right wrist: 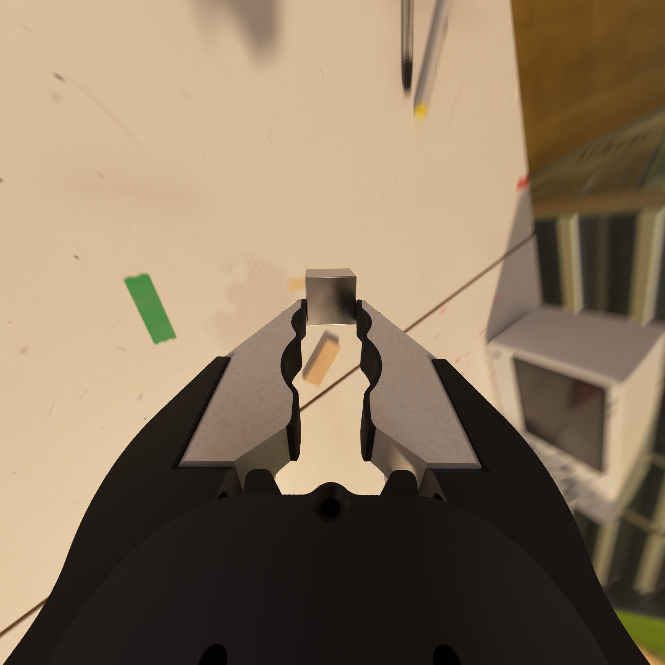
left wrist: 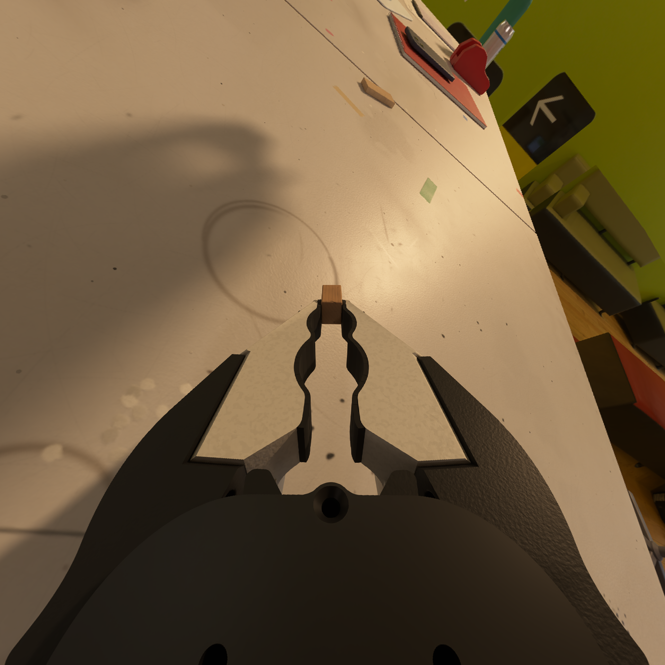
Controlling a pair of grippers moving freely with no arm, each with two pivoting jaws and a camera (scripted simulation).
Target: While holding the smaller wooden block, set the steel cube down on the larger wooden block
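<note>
In the left wrist view, the left gripper point(left wrist: 331, 306) sat at the centre of the frame, its jaws drawn narrow and clamped on the smaller wooden block point(left wrist: 331, 304), which stuck out a little past the fingertips, held above the pale table point(left wrist: 144, 252). Toward the upper right of the frame the larger wooden block point(left wrist: 378, 93) lay flat on the table, well apart from the gripper. Just beyond it, near the top right corner, a red pad point(left wrist: 464, 97) carried a dark flat object point(left wrist: 428, 54) and a red clamp-like piece point(left wrist: 469, 64). A small green tape patch point(left wrist: 428, 190) lay at right of centre, and a faint ring mark point(left wrist: 266, 259) circled the table at mid-frame.

In the right wrist view, the right gripper point(right wrist: 331, 306) held the steel cube point(right wrist: 330, 298) between its fingertips at the centre of the frame, jaws closed on its two sides. The table behind looked blurred. The larger wooden block point(right wrist: 320, 361) showed just below the cube, through the gap between the fingers, lying on the table and apart from the cube. A green tape strip point(right wrist: 149, 309) lay at mid-left. Two pens point(right wrist: 428, 57) lay in the upper right of the frame, and a pale monitor point(right wrist: 561, 396) stood off the table's edge at the right.
</note>
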